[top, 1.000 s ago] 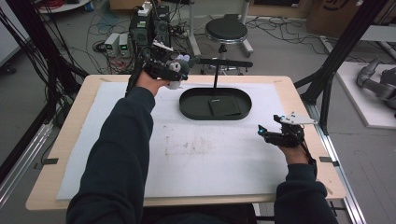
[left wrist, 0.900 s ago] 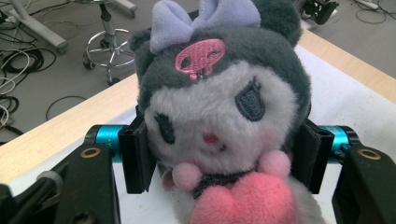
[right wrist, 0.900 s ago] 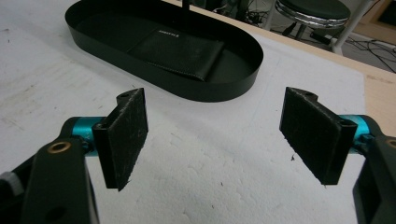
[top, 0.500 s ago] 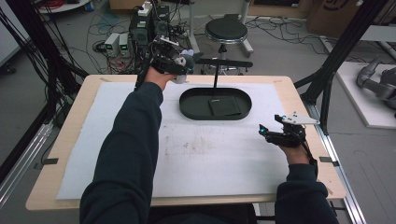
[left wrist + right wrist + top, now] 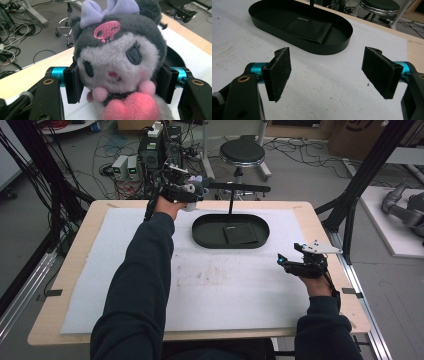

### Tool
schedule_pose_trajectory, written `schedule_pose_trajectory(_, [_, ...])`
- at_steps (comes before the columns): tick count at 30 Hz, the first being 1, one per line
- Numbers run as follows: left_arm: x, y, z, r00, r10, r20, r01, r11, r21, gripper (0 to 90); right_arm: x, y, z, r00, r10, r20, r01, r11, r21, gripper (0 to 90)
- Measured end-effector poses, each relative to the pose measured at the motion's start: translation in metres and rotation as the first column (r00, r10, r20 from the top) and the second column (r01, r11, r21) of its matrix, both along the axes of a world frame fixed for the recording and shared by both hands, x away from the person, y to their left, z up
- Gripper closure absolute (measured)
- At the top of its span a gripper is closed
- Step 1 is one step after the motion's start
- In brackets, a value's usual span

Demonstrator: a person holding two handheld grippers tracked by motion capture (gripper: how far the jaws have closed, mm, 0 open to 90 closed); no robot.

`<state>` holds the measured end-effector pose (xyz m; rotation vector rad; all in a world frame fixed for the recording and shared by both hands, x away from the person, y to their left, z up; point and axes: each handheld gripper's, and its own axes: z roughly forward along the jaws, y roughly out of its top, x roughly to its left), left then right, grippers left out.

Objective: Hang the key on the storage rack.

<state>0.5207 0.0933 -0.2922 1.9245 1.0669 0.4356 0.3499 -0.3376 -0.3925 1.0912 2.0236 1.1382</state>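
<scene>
The plush (image 5: 117, 62) is pinched at the cheeks between the left gripper's (image 5: 192, 195) jaws and held up over the table's (image 5: 55, 285) far edge, just left of the tray (image 5: 200, 227), probably to carry it there. The right gripper (image 5: 282, 262) rests low near the right edge, jaws wide apart and empty.

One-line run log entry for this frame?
left tongs: shut on plush toy, held past tray | right tongs: open, over mat
</scene>
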Motion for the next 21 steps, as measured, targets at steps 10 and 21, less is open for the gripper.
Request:
schedule_pose_trajectory(10, [-0.008,0.007,-0.030,0.9996,0.024,0.016,-0.026,0.9937,0.109,35.7,0.001,0.001,-0.001,1.0000,0.005,-0.005,-0.005,1.000,-0.006,24.0])
schedule_pose_trajectory(21, [-0.002,-0.021,-0.052,0.9999,0.003,0.010,-0.005,0.9765,0.216,35.7,0.000,0.001,-0.001,1.0000,0.006,-0.006,-0.006,1.000,-0.007,24.1])
